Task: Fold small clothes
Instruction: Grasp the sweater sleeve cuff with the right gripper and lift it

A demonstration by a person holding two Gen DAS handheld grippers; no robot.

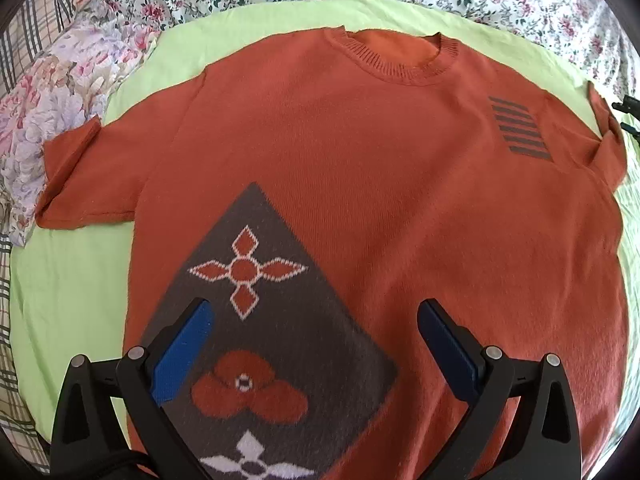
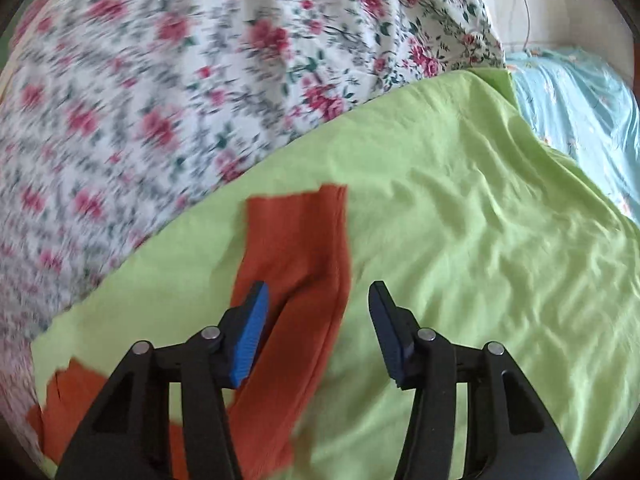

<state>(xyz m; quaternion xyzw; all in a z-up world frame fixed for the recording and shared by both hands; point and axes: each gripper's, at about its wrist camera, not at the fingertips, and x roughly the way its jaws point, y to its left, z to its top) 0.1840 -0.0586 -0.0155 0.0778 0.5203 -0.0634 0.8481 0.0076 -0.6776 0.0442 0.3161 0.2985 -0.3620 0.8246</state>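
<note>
An orange knit short-sleeved sweater (image 1: pixel 360 168) lies flat, front up, on a light green sheet (image 1: pixel 68 288), neck at the far side. It has a grey diamond panel with flower motifs (image 1: pixel 256 320) and grey stripes (image 1: pixel 520 128) on the chest. My left gripper (image 1: pixel 314 312) is open and empty, hovering over the lower front of the sweater. My right gripper (image 2: pixel 318 292) is open and empty, just above the sweater's right sleeve (image 2: pixel 296 264); the sleeve lies between its fingers. This view is blurred. The right gripper's tip also shows in the left wrist view (image 1: pixel 628 114).
A floral quilt (image 2: pixel 180 80) is bunched along the far side of the green sheet (image 2: pixel 460 220). A pale floral cloth (image 1: pixel 52 120) and plaid fabric lie at the left. A light blue cloth (image 2: pixel 576 120) lies at the far right.
</note>
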